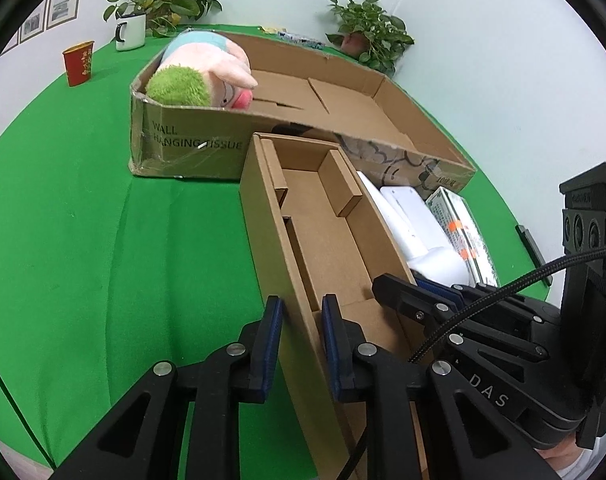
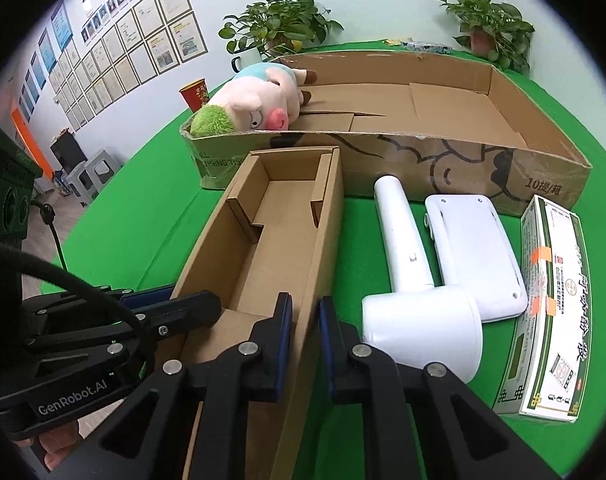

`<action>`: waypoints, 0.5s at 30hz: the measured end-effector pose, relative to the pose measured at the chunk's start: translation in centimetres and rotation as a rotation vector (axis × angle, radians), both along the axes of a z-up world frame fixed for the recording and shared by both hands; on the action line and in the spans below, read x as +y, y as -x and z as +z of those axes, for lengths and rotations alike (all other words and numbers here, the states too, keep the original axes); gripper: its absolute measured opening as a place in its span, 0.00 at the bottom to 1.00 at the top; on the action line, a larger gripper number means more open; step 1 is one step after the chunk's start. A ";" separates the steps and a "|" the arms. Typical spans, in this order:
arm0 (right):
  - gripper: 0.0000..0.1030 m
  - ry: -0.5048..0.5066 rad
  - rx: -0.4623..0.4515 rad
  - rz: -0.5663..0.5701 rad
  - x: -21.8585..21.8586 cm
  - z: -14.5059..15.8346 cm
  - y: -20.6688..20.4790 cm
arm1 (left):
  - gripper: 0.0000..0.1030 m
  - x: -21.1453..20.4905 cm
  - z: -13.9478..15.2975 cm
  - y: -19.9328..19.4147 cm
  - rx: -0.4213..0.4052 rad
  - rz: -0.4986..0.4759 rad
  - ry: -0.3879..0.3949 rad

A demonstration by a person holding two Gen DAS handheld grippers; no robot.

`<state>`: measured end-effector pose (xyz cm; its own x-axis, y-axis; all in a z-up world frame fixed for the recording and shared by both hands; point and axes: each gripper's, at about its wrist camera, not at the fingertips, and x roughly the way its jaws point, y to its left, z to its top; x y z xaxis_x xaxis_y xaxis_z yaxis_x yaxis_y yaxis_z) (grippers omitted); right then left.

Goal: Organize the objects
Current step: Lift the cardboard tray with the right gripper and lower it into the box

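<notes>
Both claws straddle narrow box (image 2: 287, 216) walls.

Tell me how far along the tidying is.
Done: plush pig lies in the big carton. In hand: both hand-held grippers, left and right, straddle the narrow box's walls. Left: hair dryer, white device, medicine box on the cloth.
</notes>
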<state>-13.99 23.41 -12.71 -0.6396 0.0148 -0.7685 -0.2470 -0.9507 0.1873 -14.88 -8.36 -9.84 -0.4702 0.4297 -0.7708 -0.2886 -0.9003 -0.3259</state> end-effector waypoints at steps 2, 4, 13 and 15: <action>0.12 -0.008 0.013 -0.002 -0.2 0.4 -0.3 | 0.16 -0.1 0.6 -0.3 0.020 0.009 -0.006; 0.11 -0.012 0.030 -0.003 -0.3 1.0 -0.6 | 0.15 -0.1 1.7 -0.7 0.059 0.022 -0.007; 0.11 0.017 0.114 -0.030 0.5 3.6 -1.3 | 0.15 0.6 5.8 -1.4 0.162 0.010 -0.002; 0.10 0.001 0.138 -0.040 0.6 4.3 -1.5 | 0.15 0.9 6.7 -1.4 0.182 0.005 0.003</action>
